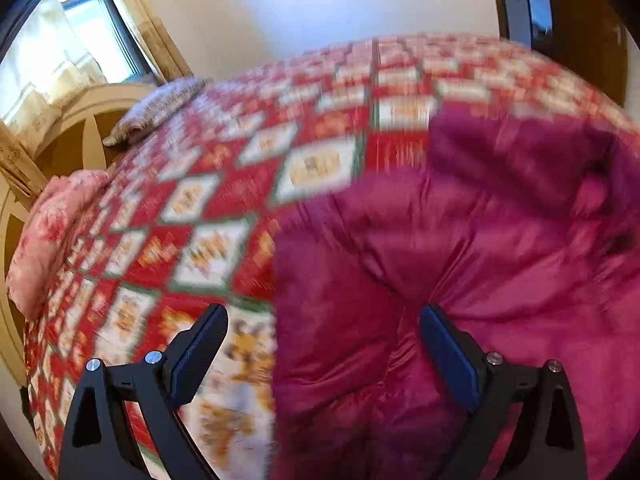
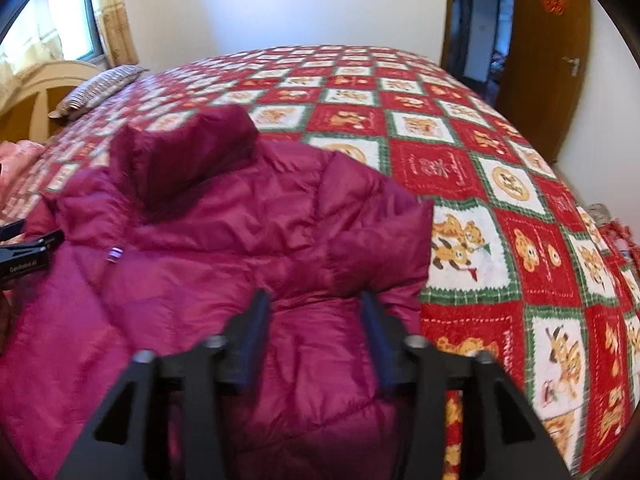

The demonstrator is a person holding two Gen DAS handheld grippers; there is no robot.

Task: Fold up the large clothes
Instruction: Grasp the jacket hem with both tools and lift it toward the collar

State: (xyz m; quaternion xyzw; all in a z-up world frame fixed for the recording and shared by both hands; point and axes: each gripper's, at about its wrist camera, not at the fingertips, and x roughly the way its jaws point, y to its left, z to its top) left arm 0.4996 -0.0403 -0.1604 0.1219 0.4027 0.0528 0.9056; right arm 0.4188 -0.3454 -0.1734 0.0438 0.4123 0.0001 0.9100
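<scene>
Hovering over the jacket [image 2: 224,248] spread on the bed [image 2: 500,184], both spread wide: left hand-held gripper [image 1: 322,318] at its edge, right hand-held gripper [image 2: 314,300] above its body. Probably pre-fold; next calls for pinching an edge.

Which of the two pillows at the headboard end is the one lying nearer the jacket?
The pink floral pillow. It lies on the near side of the quilt, closer to the magenta jacket; the striped greyish pillow sits farther back, beside the window curtain.

White walls [image 2: 280,4], bright curtained window [image 2: 60,8], brown door [image 2: 560,60], quilted bed [image 2: 500,184].
</scene>
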